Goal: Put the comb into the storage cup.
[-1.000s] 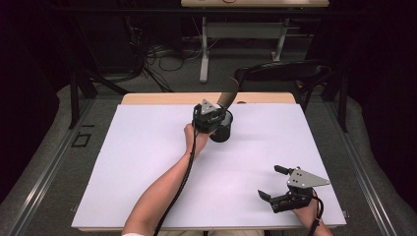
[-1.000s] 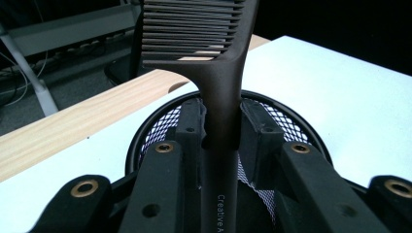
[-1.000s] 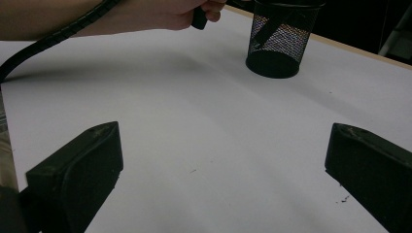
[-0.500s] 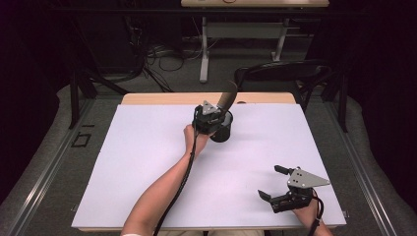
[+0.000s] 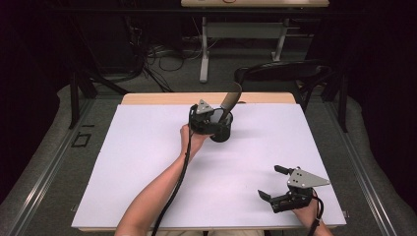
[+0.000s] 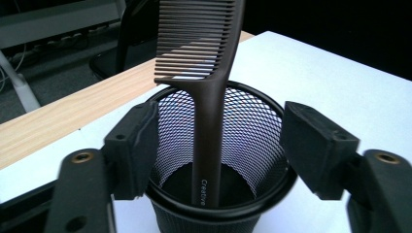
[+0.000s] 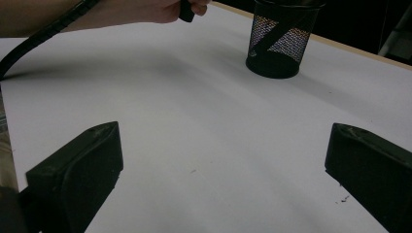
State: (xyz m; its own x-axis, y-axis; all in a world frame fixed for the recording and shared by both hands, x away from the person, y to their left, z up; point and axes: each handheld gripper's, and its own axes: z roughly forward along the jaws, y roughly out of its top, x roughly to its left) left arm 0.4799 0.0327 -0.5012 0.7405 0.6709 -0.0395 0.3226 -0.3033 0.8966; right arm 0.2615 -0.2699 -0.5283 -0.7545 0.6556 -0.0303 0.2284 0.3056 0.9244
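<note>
Nearest the person, the right gripper (image 5: 276, 184) rests on the white counter (image 5: 128, 172), jaws wide and empty, well apart from the work. Farther out, the left gripper (image 6: 218, 141) has just been opening its jaws; they now stand clear on either side of the comb (image 6: 206, 73), pressing nothing. The comb stands handle-down in the black mesh cup (image 6: 252, 126) (long axis near upright, leaning on the rim), directly ahead of the left gripper, so retreat looks like a straight pull back.
</note>
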